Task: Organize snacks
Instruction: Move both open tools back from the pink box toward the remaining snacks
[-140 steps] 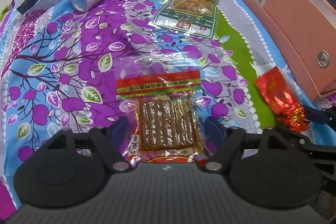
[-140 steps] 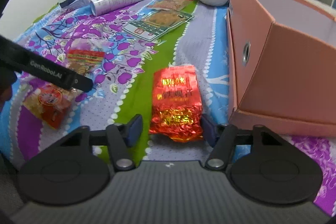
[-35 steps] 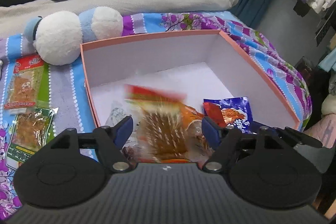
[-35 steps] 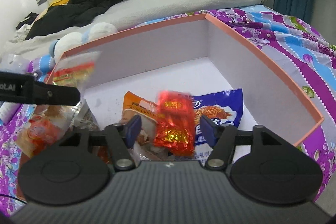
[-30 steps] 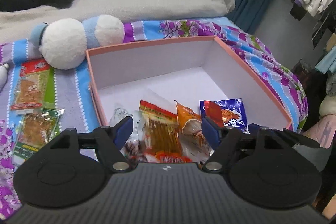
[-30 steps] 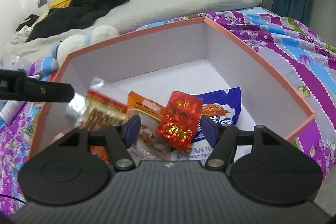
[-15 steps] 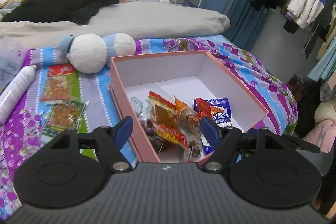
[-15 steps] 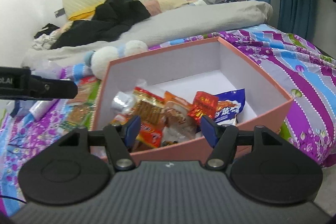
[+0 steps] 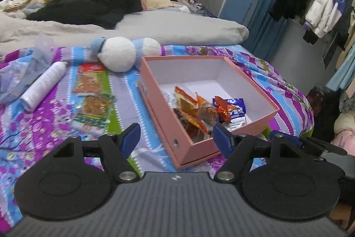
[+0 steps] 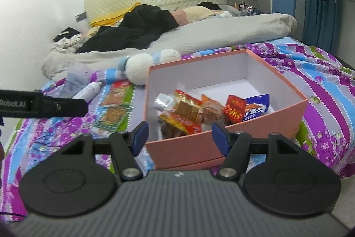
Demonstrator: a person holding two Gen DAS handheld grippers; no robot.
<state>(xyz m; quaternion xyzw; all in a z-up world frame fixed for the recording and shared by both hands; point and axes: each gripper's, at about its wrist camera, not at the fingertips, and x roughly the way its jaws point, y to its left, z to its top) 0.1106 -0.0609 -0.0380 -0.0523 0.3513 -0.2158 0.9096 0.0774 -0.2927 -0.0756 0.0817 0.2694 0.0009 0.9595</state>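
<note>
With several crinkly foil and clear-plastic snack packets (image 10: pixel 190 112) heaped in the open pink cardboard box (image 9: pixel 168 123) on the purple floral bedspread (image 9: pixel 40 126), the sorting looks partly done. Two flat clear packets of orange snacks (image 9: pixel 92 97) lie left of the box. The left gripper (image 9: pixel 175 137) and right gripper (image 10: pixel 179 133) both hang wide apart and empty, so next one must reach over to those packets.

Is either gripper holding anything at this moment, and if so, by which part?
Nothing is held. The left gripper and right gripper both stand open and empty; the snack packets lie in the pink box.
</note>
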